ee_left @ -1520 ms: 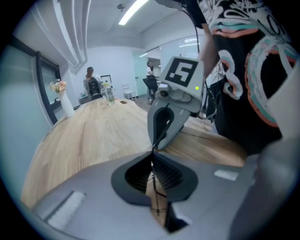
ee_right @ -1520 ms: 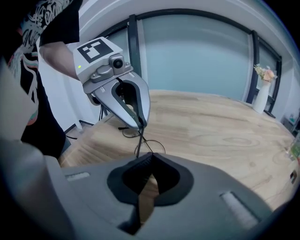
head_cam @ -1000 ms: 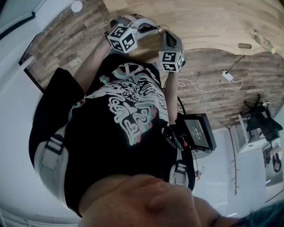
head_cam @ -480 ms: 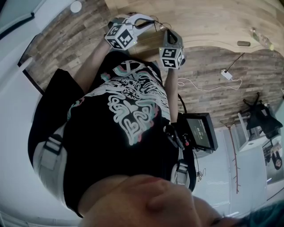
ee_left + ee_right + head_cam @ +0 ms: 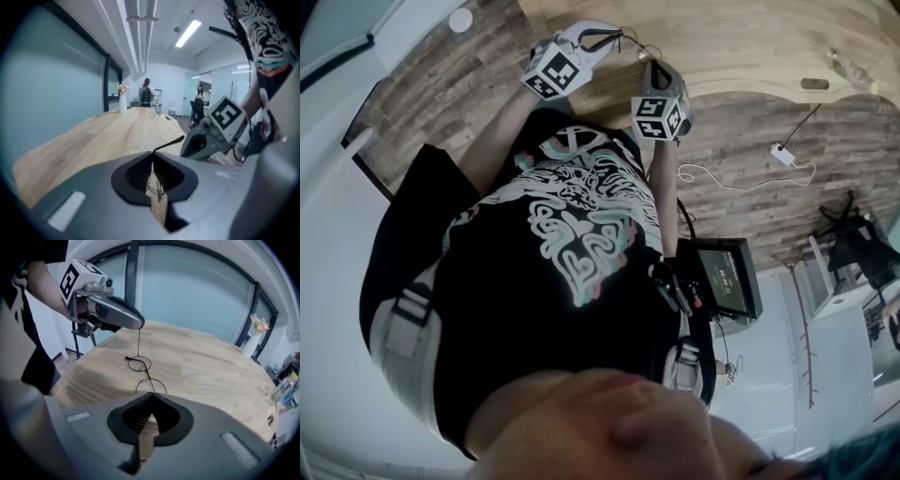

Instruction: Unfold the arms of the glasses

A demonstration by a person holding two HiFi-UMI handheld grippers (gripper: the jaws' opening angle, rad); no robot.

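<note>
Glasses (image 5: 140, 365) hang just ahead of the right gripper (image 5: 150, 395), which is clenched on their wire frame, while the left gripper (image 5: 152, 155), clamped on one arm, has drawn up and away over the table (image 5: 201, 366), so the unfolding looks under way.

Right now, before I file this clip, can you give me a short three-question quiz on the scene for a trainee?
1. True or false: the glasses lie untouched, with nothing gripping them.
2. What does the left hand-held gripper pinch? A) an arm of the glasses B) a lens C) nothing
3. Fill in: the lenses of the glasses are ____ in shape.

Key: 1 false; 2 A; 3 round.
</note>
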